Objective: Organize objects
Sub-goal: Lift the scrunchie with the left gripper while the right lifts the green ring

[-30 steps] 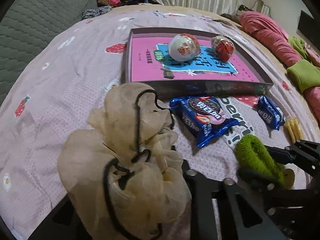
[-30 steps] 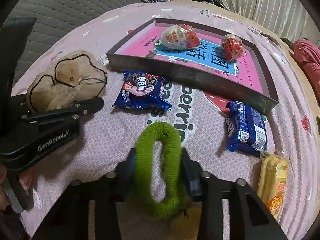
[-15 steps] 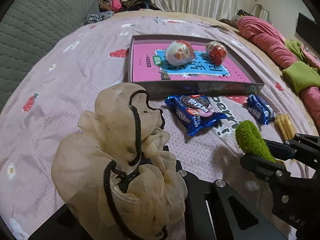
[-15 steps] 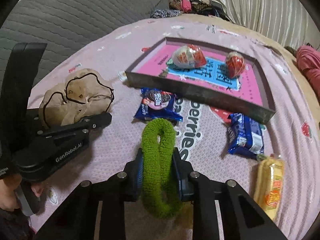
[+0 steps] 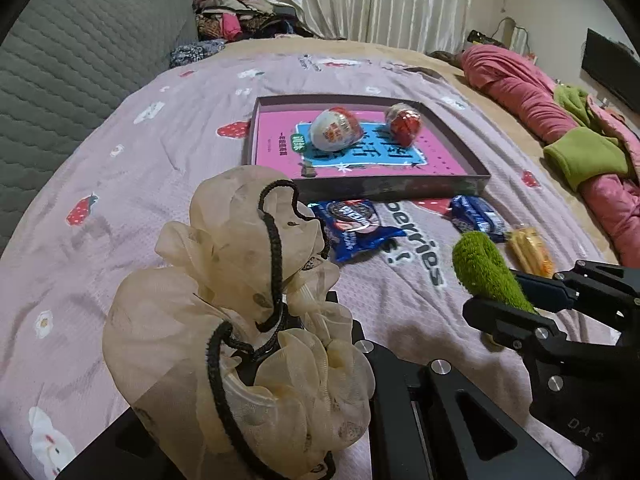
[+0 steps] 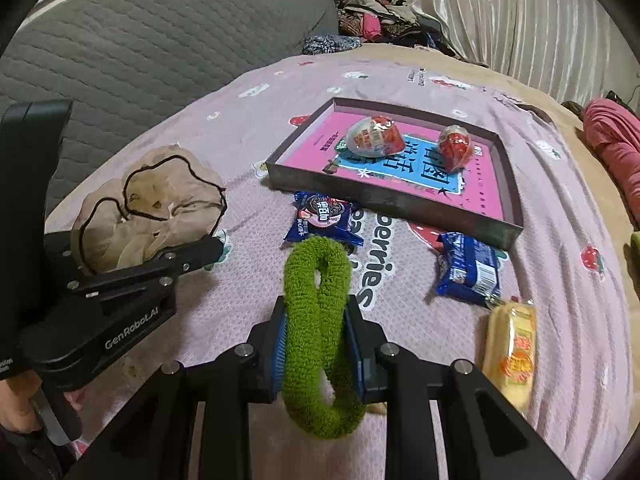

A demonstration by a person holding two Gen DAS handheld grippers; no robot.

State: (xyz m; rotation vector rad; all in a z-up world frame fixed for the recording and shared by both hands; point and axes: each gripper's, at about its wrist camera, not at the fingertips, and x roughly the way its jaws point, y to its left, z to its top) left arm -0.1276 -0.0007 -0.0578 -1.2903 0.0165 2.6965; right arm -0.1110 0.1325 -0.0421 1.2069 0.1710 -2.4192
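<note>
My left gripper [image 5: 296,320] is shut on a large beige sheer scrunchie [image 5: 240,320] with black trim and holds it above the bed; it also shows in the right wrist view [image 6: 148,208]. My right gripper [image 6: 316,316] is shut on a green fuzzy scrunchie [image 6: 316,320], also seen in the left wrist view [image 5: 488,272]. Ahead lies a shallow box [image 6: 384,200] with a pink floor, holding a white-and-red egg toy [image 6: 374,136] and a red egg toy [image 6: 456,146].
On the pink strawberry bedspread [image 6: 560,280] lie two blue cookie packs [image 6: 324,220] [image 6: 468,268] and a yellow snack pack [image 6: 510,352] near the box. A grey headboard [image 6: 140,52] is on the left, pink and green clothing [image 5: 560,120] on the right.
Both grippers have lifted and drawn back from the bed with their scrunchies. The right gripper's jaws have closed tighter, squeezing the green scrunchie narrower.
</note>
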